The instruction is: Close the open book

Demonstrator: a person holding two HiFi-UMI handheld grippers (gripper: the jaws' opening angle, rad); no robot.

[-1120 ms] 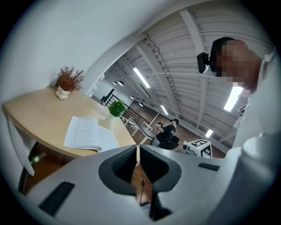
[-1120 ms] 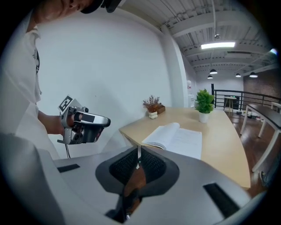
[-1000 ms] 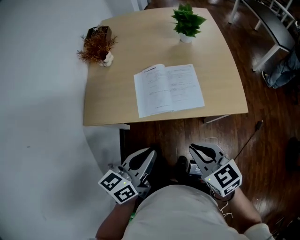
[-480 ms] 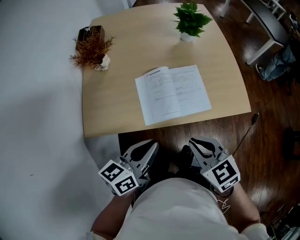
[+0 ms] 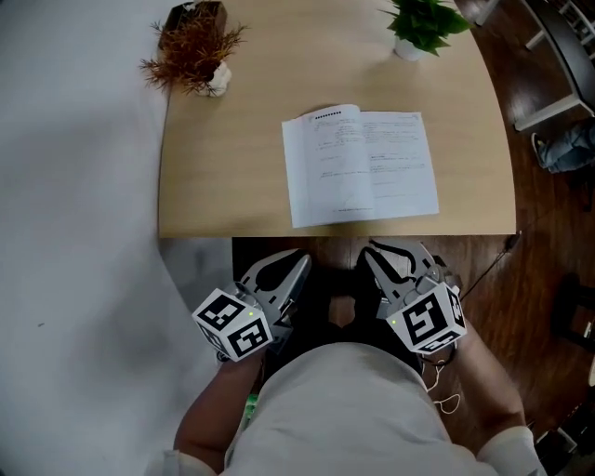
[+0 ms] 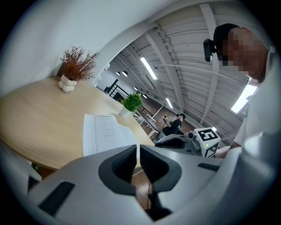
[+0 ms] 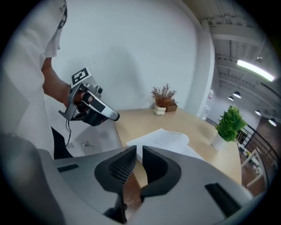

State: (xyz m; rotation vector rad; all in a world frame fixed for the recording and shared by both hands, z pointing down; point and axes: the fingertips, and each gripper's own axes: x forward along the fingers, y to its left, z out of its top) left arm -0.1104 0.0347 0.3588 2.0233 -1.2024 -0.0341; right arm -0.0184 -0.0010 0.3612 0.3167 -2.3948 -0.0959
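Book [image 5: 360, 165] is laid open and flat on the tabletop [image 5: 223, 167], ahead of the left hand-held gripper [image 5: 297, 263] and the right hand-held gripper [image 5: 375, 254], touched by neither and slightly more before the right one. Its long axis is set crosswise to them, with the spine pointed away. Both are held short of the tabletop's near edge. The left one's jaws are seen together and empty; the right one's are barely parted and opening, with nothing between them.

Book [image 5: 361, 165] lies centre-frame on table [image 5: 223, 177], nr its bottom edge; 2 plants behind: dried plant [image 5: 193, 46] upper left, potted plant [image 5: 423, 23] upper right.
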